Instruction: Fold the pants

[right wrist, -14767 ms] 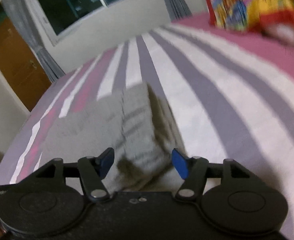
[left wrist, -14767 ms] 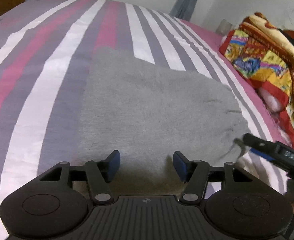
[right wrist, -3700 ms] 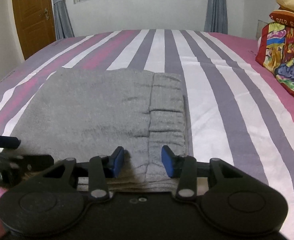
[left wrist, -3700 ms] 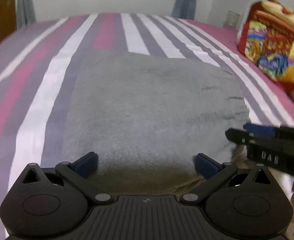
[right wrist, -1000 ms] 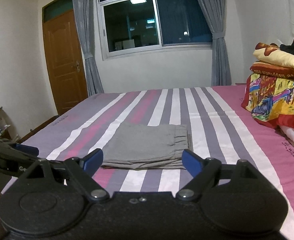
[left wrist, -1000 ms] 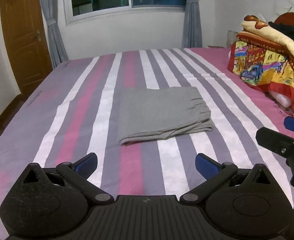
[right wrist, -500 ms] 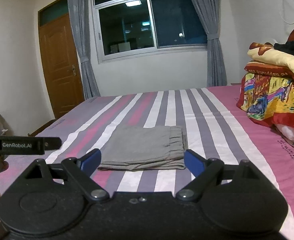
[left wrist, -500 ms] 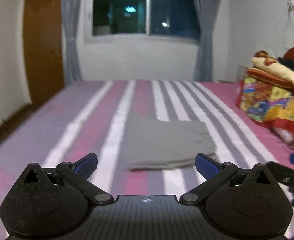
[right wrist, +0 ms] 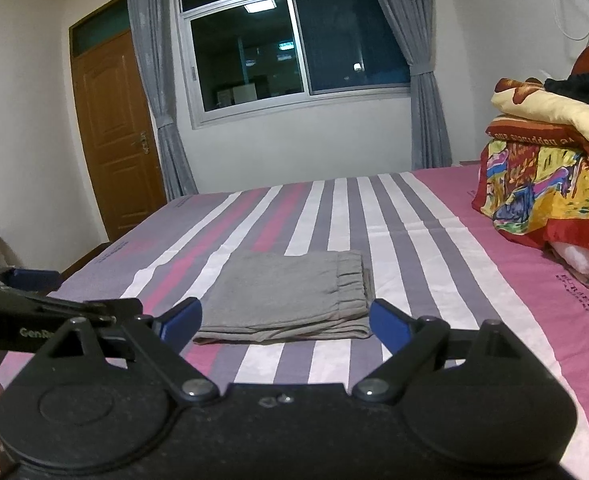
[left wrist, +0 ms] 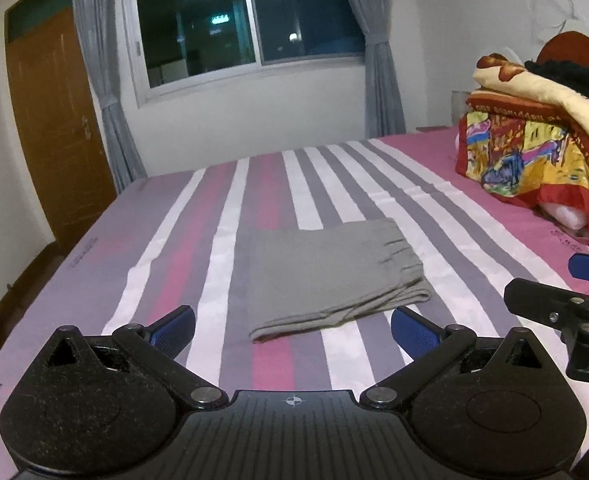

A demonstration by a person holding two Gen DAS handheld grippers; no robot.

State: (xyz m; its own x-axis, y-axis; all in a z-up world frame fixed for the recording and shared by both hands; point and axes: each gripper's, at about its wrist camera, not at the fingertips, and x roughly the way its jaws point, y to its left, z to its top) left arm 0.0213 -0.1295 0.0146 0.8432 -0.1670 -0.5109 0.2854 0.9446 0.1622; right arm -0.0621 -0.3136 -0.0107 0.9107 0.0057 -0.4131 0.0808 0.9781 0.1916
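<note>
We find the gray pants point(left wrist: 326, 276) folded into a flat rectangle, lying near the middle of the striped bed point(left wrist: 174, 264). The waistband sits on the side toward the pile of colourful blankets point(left wrist: 534, 160), which rests at the bed's far right edge, well apart from the pants. The left hand-held gripper point(left wrist: 292, 326) is held above the bed's near edge, jaws wide, nothing between them. The right hand-held gripper point(right wrist: 285, 322) is likewise spread wide and empty, clear of the fabric. We note a window point(right wrist: 294, 52) and a wooden door point(right wrist: 114, 132) behind the bed.
</note>
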